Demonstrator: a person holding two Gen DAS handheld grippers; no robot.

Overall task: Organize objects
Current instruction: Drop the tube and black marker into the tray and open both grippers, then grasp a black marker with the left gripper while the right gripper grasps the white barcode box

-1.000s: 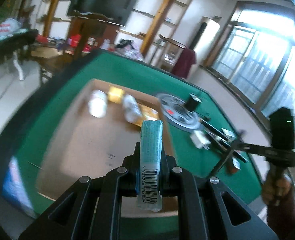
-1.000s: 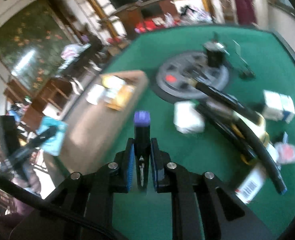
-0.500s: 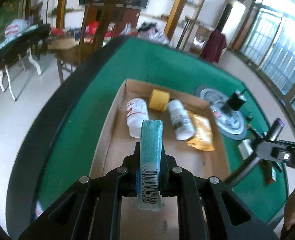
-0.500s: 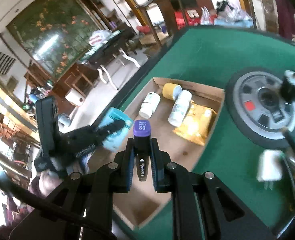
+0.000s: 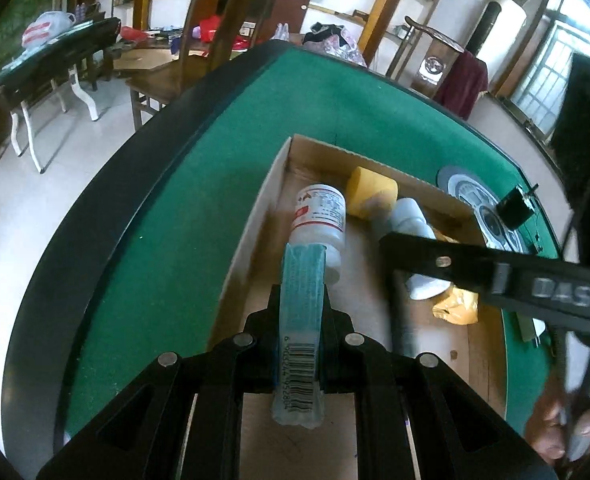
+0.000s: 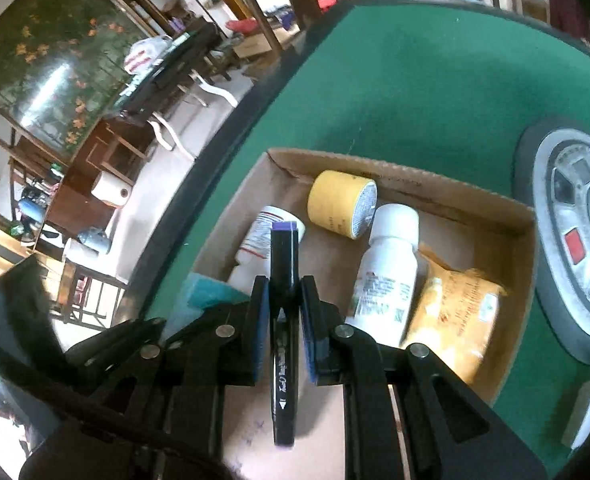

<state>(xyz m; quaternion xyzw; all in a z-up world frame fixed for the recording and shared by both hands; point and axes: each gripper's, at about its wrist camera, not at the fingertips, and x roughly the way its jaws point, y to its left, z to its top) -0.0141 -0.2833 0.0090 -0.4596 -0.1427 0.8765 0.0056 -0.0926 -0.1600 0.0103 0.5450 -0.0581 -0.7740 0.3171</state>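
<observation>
Four things already lie in the cardboard box point(image 6: 451, 192) on the green felt table point(image 6: 435, 92): two white pill bottles, one with a red-striped label point(image 5: 321, 216) and one with its cap toward the far wall point(image 6: 389, 272), one yellow tape roll point(image 6: 341, 202) and one crinkled yellow packet point(image 6: 451, 316). So the sorting looks well under way, and two more items are on their way in.

The left gripper point(image 5: 301, 312) is clamped tight on one teal barcoded packet point(image 5: 301, 320), held edge-up over the near part of the box, just short of the red-striped bottle. The right gripper point(image 6: 283, 312) is likewise closed on one black marker with a purple cap point(image 6: 284, 304), poised above the box floor beside the same bottle. Neither item has been let go yet.

What remains, as I judge it, is to set both down and fetch the leftovers: a round grey reel-like disc point(image 6: 575, 236) sits outside the box, and a white object at the right edge (too cropped to name) point(image 6: 589, 412) probably waits too.
</observation>
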